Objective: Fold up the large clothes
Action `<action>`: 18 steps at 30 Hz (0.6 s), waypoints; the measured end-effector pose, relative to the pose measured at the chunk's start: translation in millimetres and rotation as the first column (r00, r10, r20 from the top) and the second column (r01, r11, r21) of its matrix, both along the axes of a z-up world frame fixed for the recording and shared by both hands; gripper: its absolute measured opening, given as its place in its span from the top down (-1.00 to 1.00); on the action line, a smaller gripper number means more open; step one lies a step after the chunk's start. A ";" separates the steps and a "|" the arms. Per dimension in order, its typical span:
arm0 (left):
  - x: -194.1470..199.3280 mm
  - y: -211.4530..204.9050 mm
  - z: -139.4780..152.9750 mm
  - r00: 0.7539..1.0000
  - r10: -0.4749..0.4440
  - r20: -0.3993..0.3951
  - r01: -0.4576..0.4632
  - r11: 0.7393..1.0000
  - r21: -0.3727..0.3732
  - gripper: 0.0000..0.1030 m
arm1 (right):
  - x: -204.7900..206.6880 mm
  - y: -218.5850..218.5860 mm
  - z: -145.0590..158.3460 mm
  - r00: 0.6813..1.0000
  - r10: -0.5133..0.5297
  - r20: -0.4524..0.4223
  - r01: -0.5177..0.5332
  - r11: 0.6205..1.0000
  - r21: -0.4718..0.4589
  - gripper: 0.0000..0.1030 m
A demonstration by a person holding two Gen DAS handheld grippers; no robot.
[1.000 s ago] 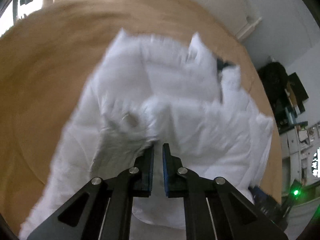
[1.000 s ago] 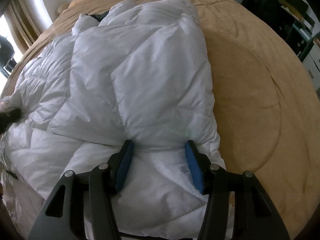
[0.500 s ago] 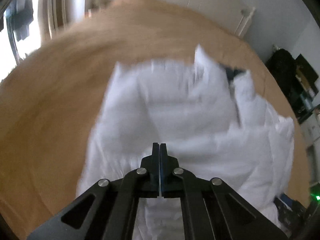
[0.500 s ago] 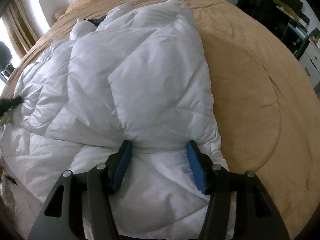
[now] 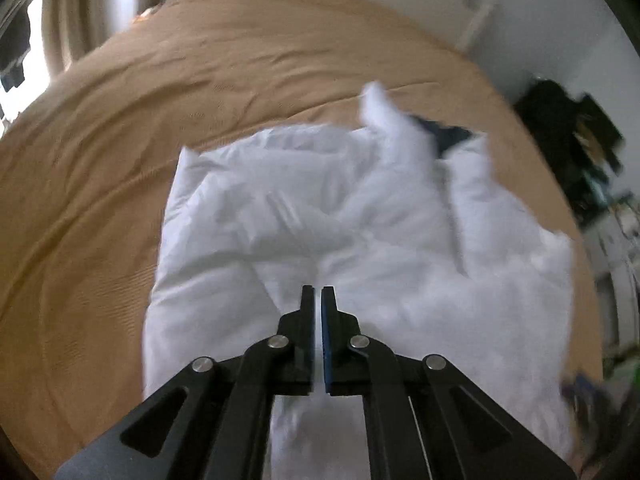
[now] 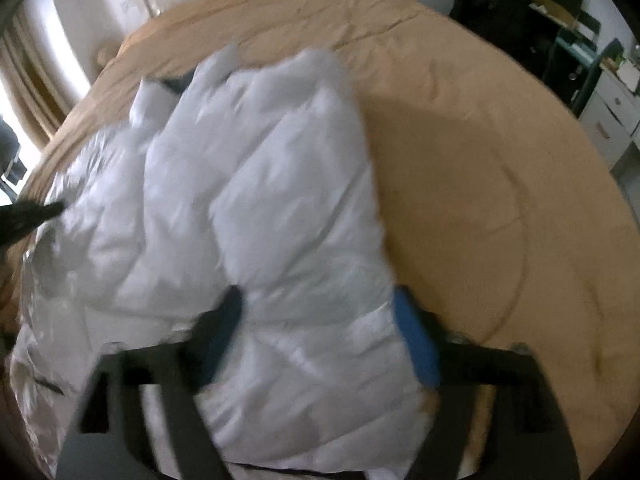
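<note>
While the left gripper (image 5: 317, 294) hovers over the white puffer jacket (image 5: 360, 240) with its jaws nearly closed on nothing, the right gripper (image 6: 320, 320) stands wide open, straddling a folded section. Beyond, toward twelve o'clock, the jacket sprawls across the tan bedspread (image 5: 200, 60).

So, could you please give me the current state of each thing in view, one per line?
White puffer jacket: lying crumpled and partly folded on the bed, dark lining showing at the far end.
Left gripper: shut, nothing visibly pinched, above the jacket.
Right gripper: open wide, its fingers straddling a thick fold of the jacket.
Tan bedspread: spread out, lightly wrinkled.
</note>
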State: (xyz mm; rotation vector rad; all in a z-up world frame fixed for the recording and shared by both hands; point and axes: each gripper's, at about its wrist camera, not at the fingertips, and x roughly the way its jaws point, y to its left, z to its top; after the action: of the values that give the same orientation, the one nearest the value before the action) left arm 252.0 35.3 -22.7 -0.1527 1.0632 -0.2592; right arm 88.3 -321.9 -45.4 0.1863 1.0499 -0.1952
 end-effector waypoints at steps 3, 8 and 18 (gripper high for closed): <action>-41.7 2.3 4.4 0.996 -0.087 0.022 0.084 0.990 0.118 -0.12 | 5.6 -4.0 -6.0 0.995 0.036 -0.089 -0.044 0.995 -0.091 -0.63; -108.4 22.1 -18.5 0.989 -0.147 -0.023 0.149 0.964 0.221 -0.23 | -30.7 -11.7 -23.2 0.978 0.100 -0.183 -0.122 0.986 -0.113 -0.63; -187.3 65.6 -5.7 0.991 -0.132 0.005 0.130 0.983 0.131 -0.46 | -127.3 -25.8 -25.7 0.956 0.169 -0.239 -0.175 0.985 -0.001 -0.63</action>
State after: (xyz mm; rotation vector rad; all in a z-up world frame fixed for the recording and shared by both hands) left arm 64.7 100.9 -28.4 0.0364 1.0744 -0.3082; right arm -39.0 -347.7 -71.1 0.0507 1.2964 -0.0720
